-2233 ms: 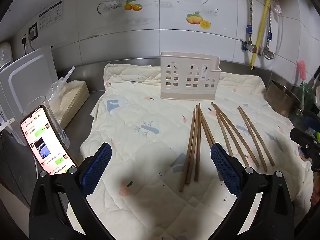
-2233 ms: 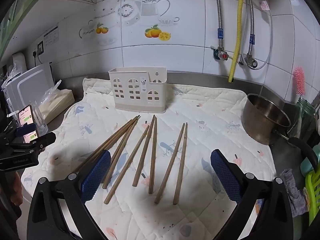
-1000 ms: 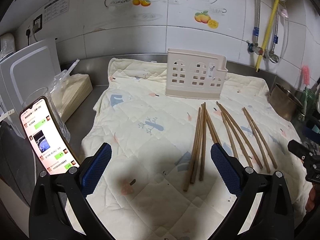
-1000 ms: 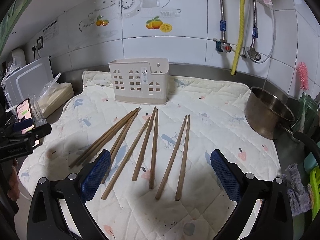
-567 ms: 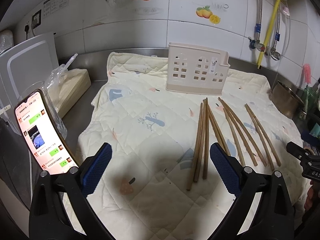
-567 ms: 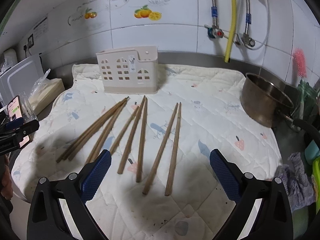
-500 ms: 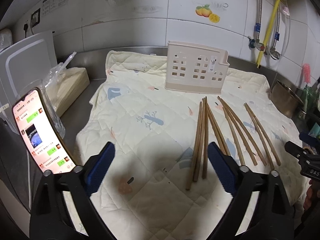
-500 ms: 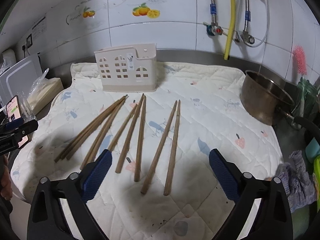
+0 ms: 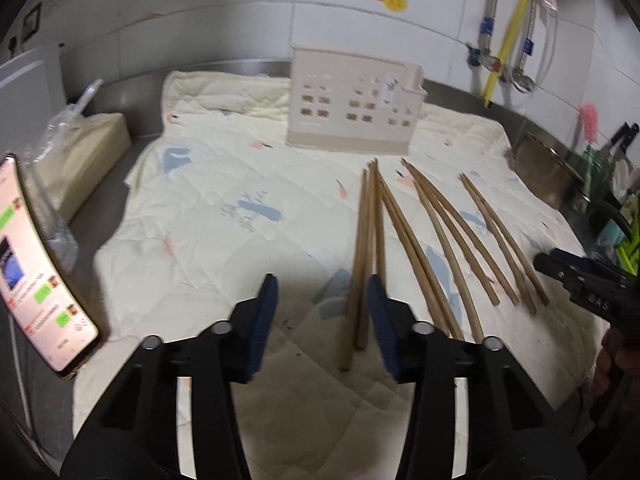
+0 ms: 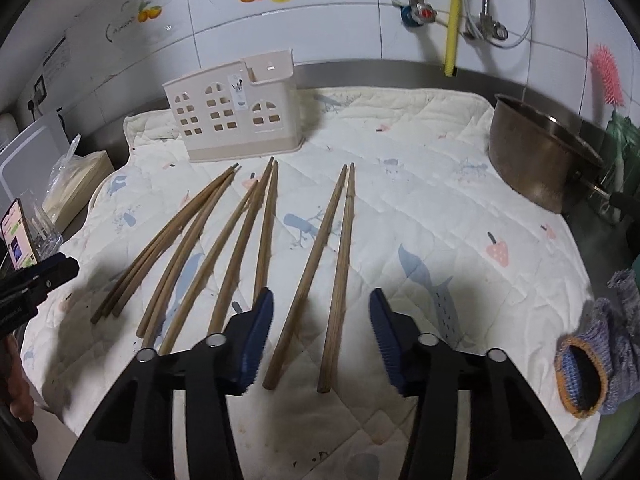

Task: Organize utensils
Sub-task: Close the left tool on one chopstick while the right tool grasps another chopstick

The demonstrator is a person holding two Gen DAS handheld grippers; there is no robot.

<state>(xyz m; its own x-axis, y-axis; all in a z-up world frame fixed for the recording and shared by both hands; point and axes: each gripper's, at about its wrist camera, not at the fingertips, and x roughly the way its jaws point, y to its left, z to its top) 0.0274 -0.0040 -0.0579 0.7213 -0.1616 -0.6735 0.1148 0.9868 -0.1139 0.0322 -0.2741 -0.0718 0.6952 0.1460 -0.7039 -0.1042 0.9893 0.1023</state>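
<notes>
Chief risk noted: the brown wooden chopsticks (image 10: 256, 236) lie in loose, fanned groups on the cream quilted cloth with printed animals (image 10: 440, 208), several touching or crossing near their far tips, so a closing grip on one cluster is likely to catch an uneven number, pinch a neighbour askew, or roll a stick away across the soft fabric. A grip taken near the blunt ends would, in my judgement, leave the long shafts to droop or scissor apart when lifted. The beige plastic utensil caddy with window-shaped cut-outs (image 10: 236, 116) stands upright at the back of the cloth, well apart from both tools; its narrow top opening would punish any tilt on insertion, and a knock could tip it, as it looks light. The steel pot (image 10: 540, 152) at the right edge and the lit phone (image 9: 36, 272) propped at the left are near the working area and could be struck by a wide swing. Pose: the right tool (image 10: 321, 332) hangs low over the near ends of the rightmost pair of chopsticks (image 10: 332, 256), its blue pads (image 10: 256, 336) spread to either side of that pair and not touching it. The left tool (image 9: 323, 320) hovers over the near end of the leftmost bundle of chopsticks (image 9: 366, 248), pads apart, the bundle lying just inside its right pad; contact cannot be confirmed, the view being blurred. Neither tool holds anything.
</notes>
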